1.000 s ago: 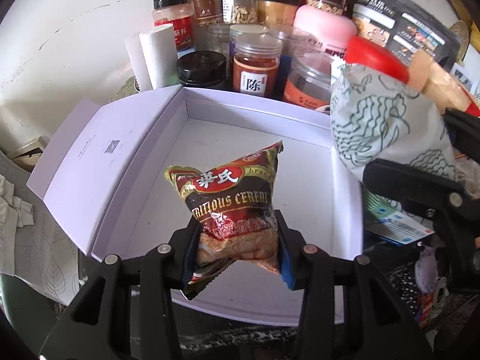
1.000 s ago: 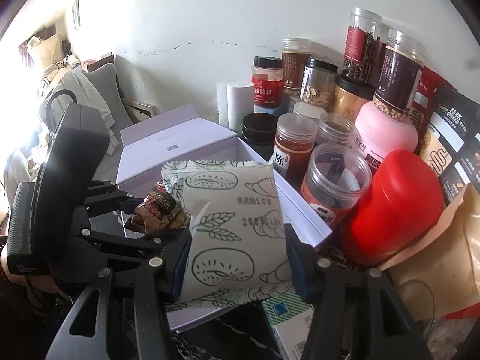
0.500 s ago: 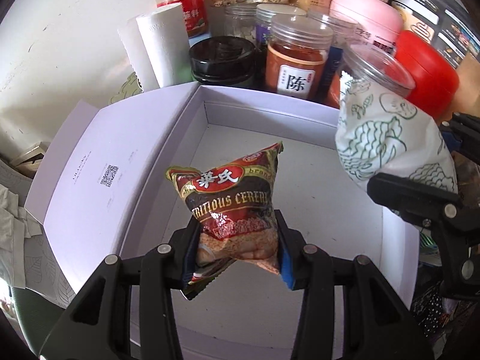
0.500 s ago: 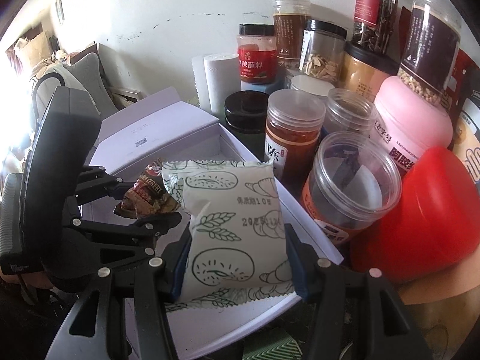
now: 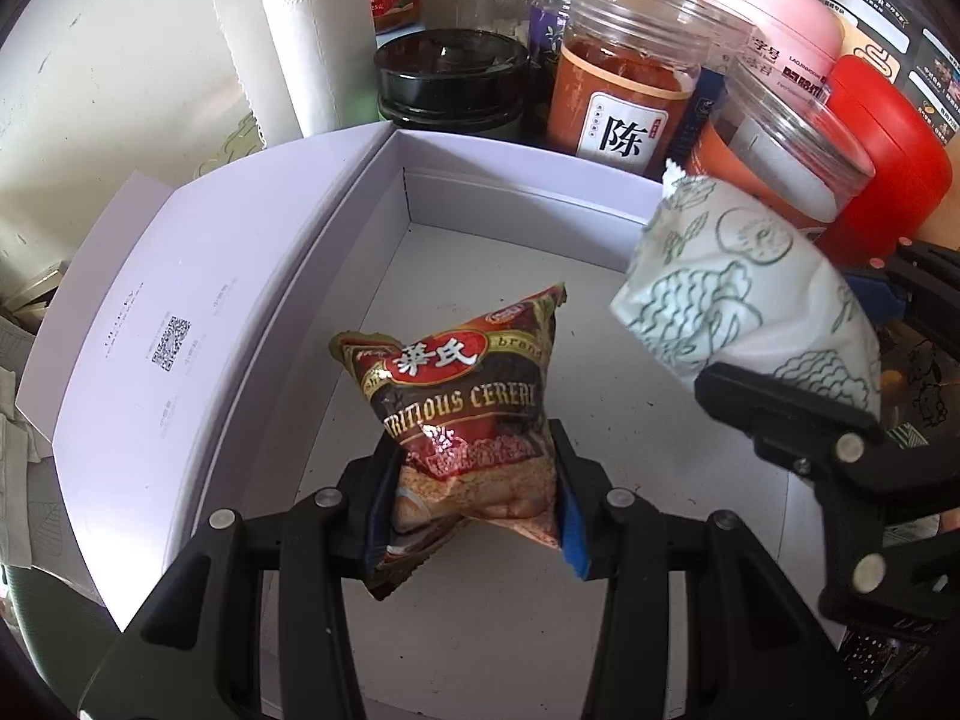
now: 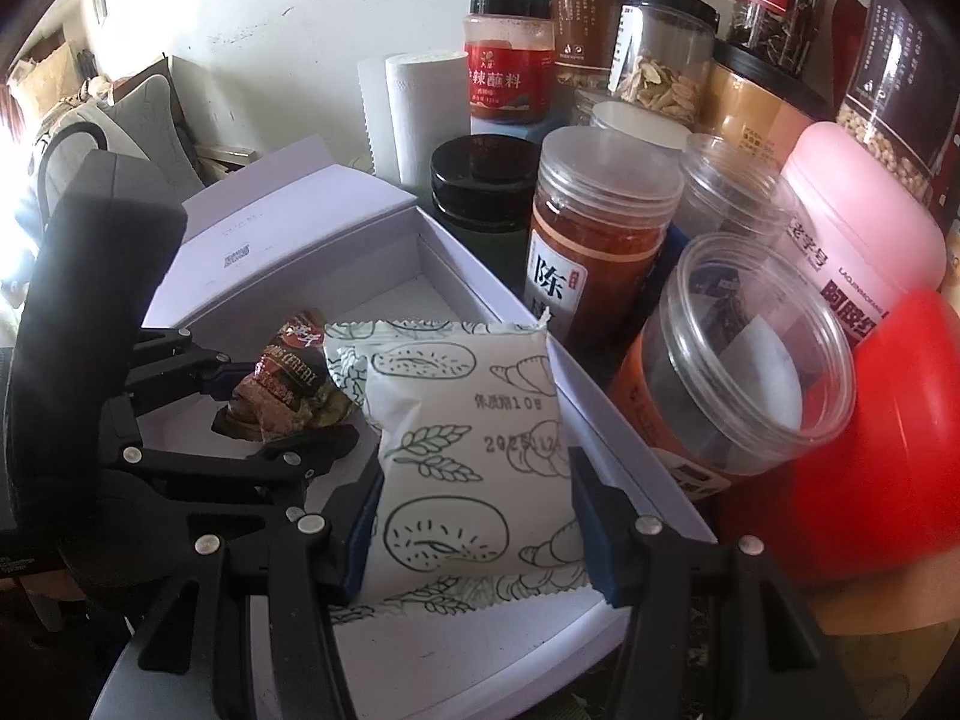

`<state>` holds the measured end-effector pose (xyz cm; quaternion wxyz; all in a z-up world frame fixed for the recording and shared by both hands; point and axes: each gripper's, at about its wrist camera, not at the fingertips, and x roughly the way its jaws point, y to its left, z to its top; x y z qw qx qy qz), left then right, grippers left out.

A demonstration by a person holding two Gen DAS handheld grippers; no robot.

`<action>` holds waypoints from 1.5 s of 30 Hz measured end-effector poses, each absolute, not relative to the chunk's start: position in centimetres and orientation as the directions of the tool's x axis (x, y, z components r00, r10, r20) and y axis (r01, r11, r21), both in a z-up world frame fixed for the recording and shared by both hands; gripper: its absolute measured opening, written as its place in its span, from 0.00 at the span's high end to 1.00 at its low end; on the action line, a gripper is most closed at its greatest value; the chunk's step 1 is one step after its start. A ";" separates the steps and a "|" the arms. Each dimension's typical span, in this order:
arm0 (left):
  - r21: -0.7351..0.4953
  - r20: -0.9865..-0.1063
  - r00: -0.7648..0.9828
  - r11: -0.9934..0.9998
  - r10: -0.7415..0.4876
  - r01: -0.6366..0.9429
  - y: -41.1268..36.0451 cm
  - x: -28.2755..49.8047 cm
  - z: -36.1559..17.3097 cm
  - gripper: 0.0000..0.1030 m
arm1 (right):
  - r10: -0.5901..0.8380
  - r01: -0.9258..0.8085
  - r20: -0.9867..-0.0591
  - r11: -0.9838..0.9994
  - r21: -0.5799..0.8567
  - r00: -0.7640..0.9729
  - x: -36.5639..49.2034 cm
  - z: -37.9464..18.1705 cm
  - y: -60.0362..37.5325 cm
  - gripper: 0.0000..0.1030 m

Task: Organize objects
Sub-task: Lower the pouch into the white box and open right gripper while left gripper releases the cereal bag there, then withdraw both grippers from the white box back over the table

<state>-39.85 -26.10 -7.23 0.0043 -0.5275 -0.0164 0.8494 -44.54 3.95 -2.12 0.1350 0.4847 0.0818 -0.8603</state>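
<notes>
Behind the open pale lilac box (image 5: 372, 192) a crowd of jars lines up against the white wall: a clear jar of red powder (image 5: 624, 96) with a white label, a low black-lidded jar (image 5: 450, 78), a roll of paper towel (image 5: 306, 42), a pink-lidded tub (image 5: 774, 18) and a red container (image 5: 888, 150) at the box's right side.

Your left gripper (image 5: 474, 492) is clamped on the lower part of a red-and-brown cereal packet (image 5: 462, 396), its blue-padded fingers (image 5: 573, 534) pressing the packet's sides. The packet hangs above the white floor of the box; you cannot tell from these views whether its bottom corner touches.

Your right gripper (image 6: 474, 534) is closed on a white snack pouch (image 6: 462, 450) printed with green bread and wheat drawings, gripping it by both edges. That pouch sits over the box's right wall, just beside the cereal packet, with its upper corner near the clear orange-banded jar (image 6: 738, 360).

The box's lid (image 5: 150, 324) lies folded open to the left.
</notes>
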 end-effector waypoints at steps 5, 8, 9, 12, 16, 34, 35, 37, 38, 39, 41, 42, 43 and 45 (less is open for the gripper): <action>-0.035 -0.895 -0.446 -0.999 0.023 0.019 -26.3 -39.9 -7.4 0.59 | -0.158 0.306 -0.864 -0.952 0.004 -0.479 -44.7 -2.7 4.0 0.45; -0.030 -0.896 -0.444 -0.999 0.019 0.018 -26.3 -39.9 -7.6 0.59 | -0.156 0.306 -0.864 -0.952 0.003 -0.478 -44.5 -2.7 4.1 0.45; -0.029 -0.896 -0.443 -0.999 0.018 0.018 -26.3 -39.9 -7.6 0.59 | -0.152 0.302 -0.864 -0.953 -0.001 -0.480 -44.4 -2.7 4.1 0.45; -0.030 -0.895 -0.447 -0.999 0.015 0.026 -26.4 -39.9 -7.5 0.58 | -0.140 0.293 -0.858 -0.956 -0.013 -0.494 -44.1 -2.2 4.1 0.42; -0.049 -0.901 -0.432 -0.998 0.031 0.031 -26.4 -39.7 -7.5 0.57 | -0.077 0.268 -0.842 -0.960 -0.082 -0.534 -43.4 -1.1 3.9 0.31; 0.052 -0.859 -0.507 -0.997 -0.071 0.052 -24.6 -36.9 -3.4 0.40 | -0.037 0.204 -0.835 -0.975 -0.091 -0.550 -40.9 0.9 5.0 0.31; 0.037 -0.859 -0.510 -0.998 -0.056 0.047 -24.5 -36.6 -3.2 0.40 | -0.034 0.199 -0.834 -0.976 -0.092 -0.551 -40.7 1.1 5.1 0.31; 0.024 -0.860 -0.509 -0.999 -0.045 0.049 -24.2 -36.4 -3.0 0.40 | -0.034 0.192 -0.831 -0.977 -0.089 -0.555 -40.3 1.5 5.4 0.31; 0.026 -0.860 -0.508 -0.998 -0.050 0.054 -24.2 -36.4 -2.9 0.40 | -0.035 0.190 -0.830 -0.978 -0.087 -0.557 -40.1 1.7 5.5 0.31; 0.030 -0.860 -0.508 -0.998 -0.056 0.060 -24.1 -36.2 -2.8 0.40 | -0.036 0.189 -0.828 -0.978 -0.085 -0.560 -39.8 1.9 5.5 0.31; 0.026 -0.858 -0.510 -0.997 -0.056 0.067 -24.3 -36.0 -2.5 0.40 | -0.035 0.187 -0.824 -0.979 -0.086 -0.565 -39.2 2.5 5.7 0.31; 0.023 -0.857 -0.513 -0.997 -0.056 0.069 -24.1 -35.4 -2.0 0.40 | -0.035 0.187 -0.823 -0.979 -0.087 -0.568 -39.0 2.7 5.7 0.31; 0.025 -0.854 -0.517 -0.997 -0.059 0.073 -24.1 -35.1 -1.6 0.40 | -0.035 0.186 -0.821 -0.979 -0.087 -0.570 -38.7 3.0 5.8 0.31; 0.037 -0.848 -0.526 -0.996 -0.072 0.078 -23.9 -34.4 -0.6 0.40 | -0.038 0.184 -0.816 -0.979 -0.085 -0.577 -38.1 3.6 5.9 0.31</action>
